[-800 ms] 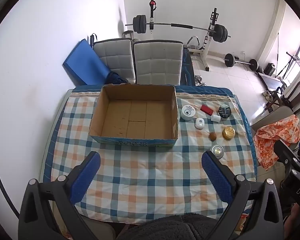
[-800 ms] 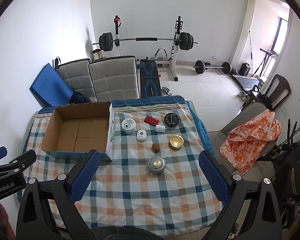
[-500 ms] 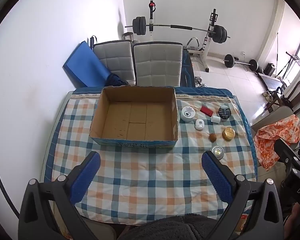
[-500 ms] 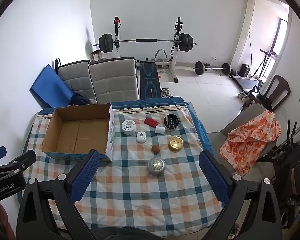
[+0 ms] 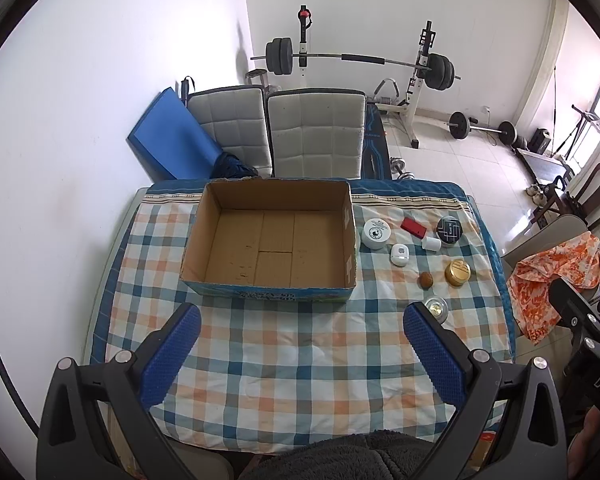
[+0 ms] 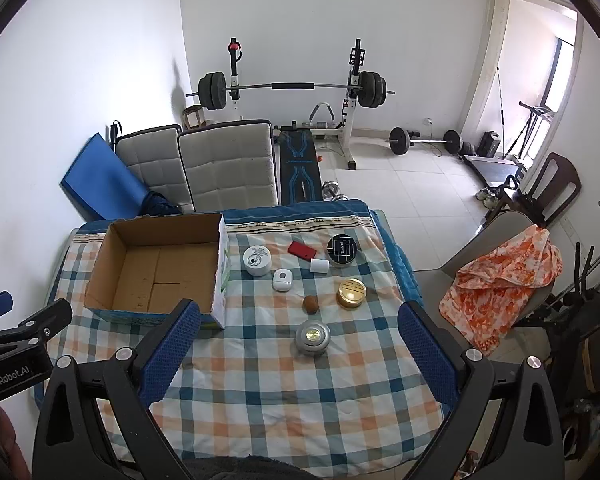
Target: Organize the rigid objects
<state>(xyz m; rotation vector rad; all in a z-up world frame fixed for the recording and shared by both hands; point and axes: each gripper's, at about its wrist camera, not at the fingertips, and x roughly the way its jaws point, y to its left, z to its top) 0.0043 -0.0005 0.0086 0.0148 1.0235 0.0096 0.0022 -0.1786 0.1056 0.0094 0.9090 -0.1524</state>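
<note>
Right wrist: silver puck (image 6: 312, 338) lies ahead between the spread right claw (image 6: 298, 354) (gripping nothing).

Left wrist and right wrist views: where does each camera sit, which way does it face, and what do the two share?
Left wrist: above the table's near edge, facing the cardboard box; open left gripper in front, right gripper's body at right.
Right wrist: further right, facing the silver tin; open right gripper, left gripper at left.
Shared: box, checked tablecloth, the small items, barbell rack.
</note>
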